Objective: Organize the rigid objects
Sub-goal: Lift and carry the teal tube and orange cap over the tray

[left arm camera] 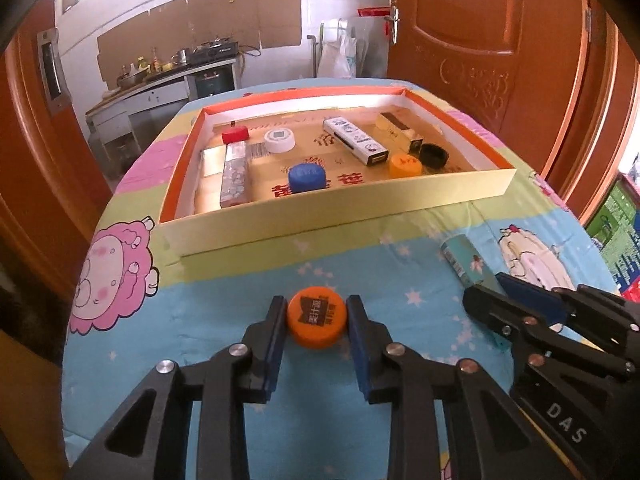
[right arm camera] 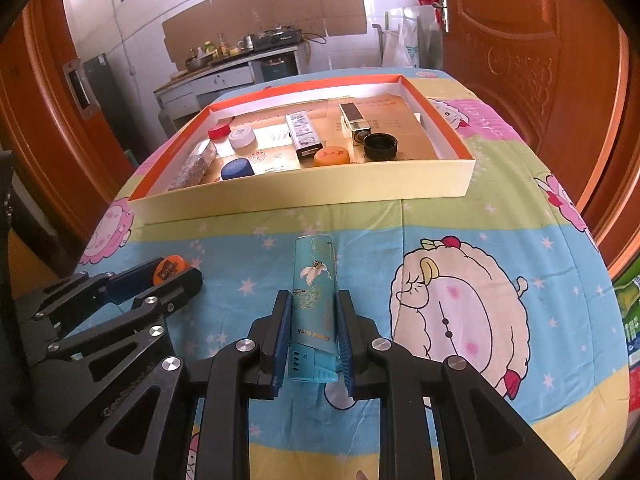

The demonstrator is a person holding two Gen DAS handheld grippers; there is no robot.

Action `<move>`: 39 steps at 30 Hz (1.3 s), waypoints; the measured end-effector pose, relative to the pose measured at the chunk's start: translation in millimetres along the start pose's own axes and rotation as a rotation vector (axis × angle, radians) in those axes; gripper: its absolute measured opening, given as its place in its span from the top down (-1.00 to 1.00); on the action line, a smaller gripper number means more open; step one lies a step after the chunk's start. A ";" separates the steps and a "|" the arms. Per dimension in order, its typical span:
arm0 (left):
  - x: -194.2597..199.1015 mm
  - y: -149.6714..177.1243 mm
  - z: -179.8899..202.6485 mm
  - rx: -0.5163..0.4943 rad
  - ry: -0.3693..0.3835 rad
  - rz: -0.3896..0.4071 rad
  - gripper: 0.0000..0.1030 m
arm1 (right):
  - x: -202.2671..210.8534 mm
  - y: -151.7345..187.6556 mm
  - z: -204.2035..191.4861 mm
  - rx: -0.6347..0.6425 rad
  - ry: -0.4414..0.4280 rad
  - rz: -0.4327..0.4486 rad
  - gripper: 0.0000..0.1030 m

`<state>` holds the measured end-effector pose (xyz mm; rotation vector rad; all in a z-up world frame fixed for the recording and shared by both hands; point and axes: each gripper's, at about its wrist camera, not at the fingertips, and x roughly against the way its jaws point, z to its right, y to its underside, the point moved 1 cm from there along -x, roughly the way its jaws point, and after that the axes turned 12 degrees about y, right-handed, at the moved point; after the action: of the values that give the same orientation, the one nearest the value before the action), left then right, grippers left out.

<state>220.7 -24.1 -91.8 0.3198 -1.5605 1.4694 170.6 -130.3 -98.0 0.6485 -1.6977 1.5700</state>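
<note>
Left gripper [left arm camera: 316, 322] clamped orange cap [left arm camera: 317, 322] | right gripper [right arm camera: 312, 336] clamped teal lighter [right arm camera: 314, 308] | both likely bound for tray [left arm camera: 360, 208].

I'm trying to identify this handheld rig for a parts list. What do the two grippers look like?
Both look alike: the left gripper and the right gripper are matte black, built from angular linkage bars with triangular cut-outs, joined by round silver pivot pins. Each finger carries a flat blue pad. White letters "DAS" show on the right gripper's body. No cables or sleeves are visible.
</note>
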 end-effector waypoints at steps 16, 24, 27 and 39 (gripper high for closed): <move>38.4 -10.0 -5.9 0.043 0.039 0.123 0.41 | 10.8 -2.3 7.6 -0.028 0.002 0.055 0.57; 61.8 -35.2 -8.9 0.029 0.025 0.176 0.41 | 21.4 -9.6 3.4 0.004 0.003 0.074 0.57; 68.7 -47.2 -9.0 0.020 0.017 0.199 0.41 | 28.3 -16.7 4.5 0.024 0.016 0.086 0.57; 74.2 -103.6 -3.7 -0.038 0.036 0.229 0.41 | 60.5 -76.5 36.4 0.100 0.025 0.132 0.57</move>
<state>258.5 -17.2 29.8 0.0941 -1.6363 1.6079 186.5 -169.5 -2.9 0.5734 -1.6818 1.7575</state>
